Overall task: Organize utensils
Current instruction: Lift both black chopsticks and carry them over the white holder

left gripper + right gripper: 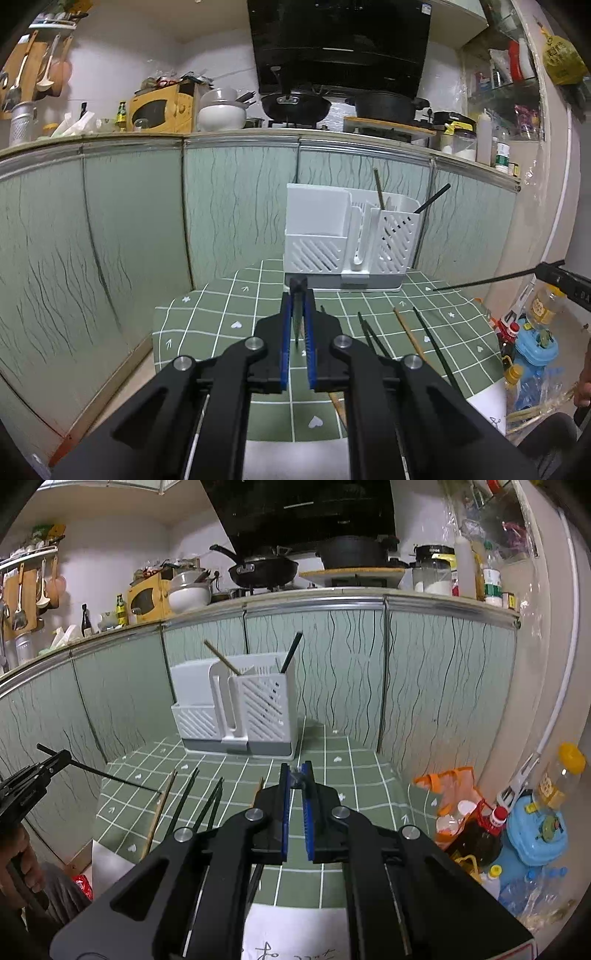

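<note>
- Left wrist view: the left gripper point(298, 291) has its jaws clenched on a black chopstick point(297, 321), which runs down between the blue pads and points forward and down towards the bench point(221, 306).
- Right wrist view: the right gripper point(296, 771) is pinched nearly closed, with only a small grey end showing at its tips. The other camera shows why: it grips a second black chopstick point(487, 280), held almost level over the bench.
- Both held sticks hang clear of the cloth, well short of the white rack point(351, 236) at the back of the bench.
- The rack's tall slotted bin point(399, 236), on its right side, already holds one wooden and one black stick, so it looks like the target.
- To do the drop well, I judge each stick should be tipped close to upright, its lower end brought over the bin's mouth, and let go only once the tip is inside the wall.
- Taking the arms one at a time should keep the two sticks from crossing.
- Several loose chopsticks point(410, 336) lie on the cloth nearer the cameras, waiting their turn.
</note>
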Motion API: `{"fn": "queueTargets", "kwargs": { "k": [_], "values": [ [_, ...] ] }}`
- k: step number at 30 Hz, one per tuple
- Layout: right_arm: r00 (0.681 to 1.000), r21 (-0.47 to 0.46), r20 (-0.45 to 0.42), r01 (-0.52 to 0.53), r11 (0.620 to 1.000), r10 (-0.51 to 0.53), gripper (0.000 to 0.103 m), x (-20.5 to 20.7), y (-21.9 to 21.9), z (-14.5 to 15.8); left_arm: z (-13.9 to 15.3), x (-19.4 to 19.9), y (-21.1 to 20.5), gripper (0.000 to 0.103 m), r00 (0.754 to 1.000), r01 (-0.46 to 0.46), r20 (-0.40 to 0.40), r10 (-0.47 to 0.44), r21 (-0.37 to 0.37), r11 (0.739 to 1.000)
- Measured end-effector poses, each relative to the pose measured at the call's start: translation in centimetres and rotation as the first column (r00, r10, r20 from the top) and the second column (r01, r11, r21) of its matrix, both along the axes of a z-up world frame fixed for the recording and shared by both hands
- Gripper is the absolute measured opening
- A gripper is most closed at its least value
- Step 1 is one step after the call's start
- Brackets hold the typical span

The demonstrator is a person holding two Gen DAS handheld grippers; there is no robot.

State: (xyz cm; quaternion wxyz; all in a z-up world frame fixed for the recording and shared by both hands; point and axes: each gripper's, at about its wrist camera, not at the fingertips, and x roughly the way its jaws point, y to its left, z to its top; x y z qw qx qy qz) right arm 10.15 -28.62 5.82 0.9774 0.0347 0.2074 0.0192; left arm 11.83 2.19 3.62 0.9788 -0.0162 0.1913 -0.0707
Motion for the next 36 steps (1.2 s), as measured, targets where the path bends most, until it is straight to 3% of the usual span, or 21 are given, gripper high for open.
{"fn": "queueTargets", "kwargs": {
  "k": [17,26,36],
  "values": [
    [0.998,0.056,0.022,-0.066,0.996,0.065,0.006,-2.7,-0.5,3.2,5.8,1.4,0.1,0.006,0.991,0.125,-0.032,-0.126,-0.044,0.991],
    [0.997,0.066,0.018,-0.082,0.994,0.081,0.006,-1.8,-0.6,3.7,7.2,2.5,-2.0,0.006,0.982,0.185,-0.025,-0.185,-0.028,0.982],
    [0.993,0.045,0.02,-0.115,0.992,0.114,0.006,1.0,0.3,6.2,8.8,5.4,-4.6,0.006,0.977,0.214,-0.024,-0.214,-0.016,0.977]
  ]
}}
